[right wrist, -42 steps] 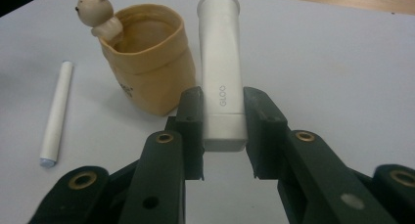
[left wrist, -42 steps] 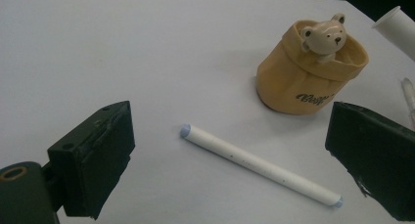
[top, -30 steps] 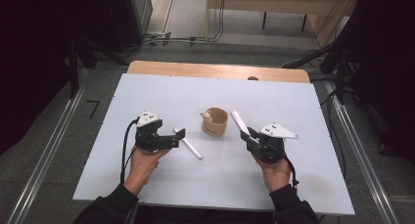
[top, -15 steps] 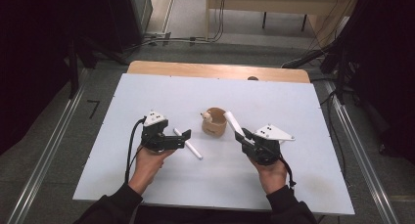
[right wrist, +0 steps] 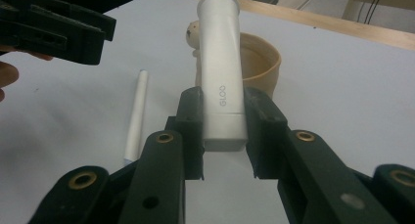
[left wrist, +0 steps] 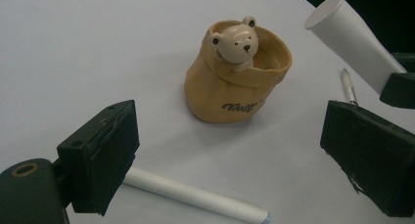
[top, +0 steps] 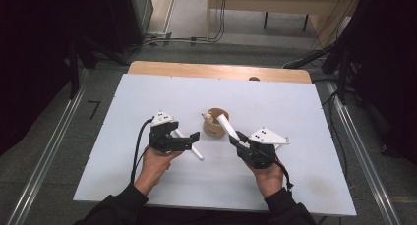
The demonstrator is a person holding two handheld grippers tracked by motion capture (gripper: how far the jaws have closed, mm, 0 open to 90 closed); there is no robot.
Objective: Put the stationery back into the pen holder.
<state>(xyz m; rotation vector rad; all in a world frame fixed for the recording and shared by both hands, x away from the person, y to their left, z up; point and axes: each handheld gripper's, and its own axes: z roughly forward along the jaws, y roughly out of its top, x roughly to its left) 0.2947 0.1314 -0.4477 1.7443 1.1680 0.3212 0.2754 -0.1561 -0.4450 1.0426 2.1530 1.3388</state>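
Your white table (top: 147, 97) carries everything here. Near its middle stands the tan bear pot (top: 215, 122), a bag-shaped holder with a small bear head at its rim (left wrist: 238, 42). Your right gripper (top: 235, 137) sits just right of the pot, its jaws clamped on the lower end of a white tube (right wrist: 222, 67), which tilts up so its flared top hangs at the pot's rim. Your left gripper (top: 193, 139) rests left of the pot, jaws spread wide with nothing between them. A white pen (left wrist: 195, 194) lies flat on the table beneath that gripper, close to the pot.
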